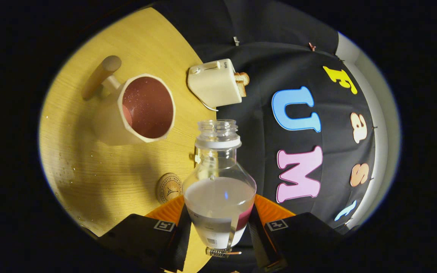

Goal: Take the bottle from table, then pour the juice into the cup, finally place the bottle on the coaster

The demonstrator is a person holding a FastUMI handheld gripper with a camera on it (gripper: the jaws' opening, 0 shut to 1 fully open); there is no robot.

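My gripper is shut on a clear uncapped bottle, both fingers pressing its sides. The bottle holds pale liquid in its lower body, and its open neck with a white collar points away from the fingers. The whole view is rolled sideways, so the wooden table runs up the left. A cream mug with a dark reddish inside and a wooden handle stands on the table beyond the bottle's mouth, off to its left. A round cork coaster lies on the table just left of the bottle's body, close to my left finger.
A cream toaster with a slice of toast in it sits at the table's edge beyond the bottle's neck, its cord trailing toward the mug. Small water drops speckle the table near the mug. The black cloth wall lies to the right.
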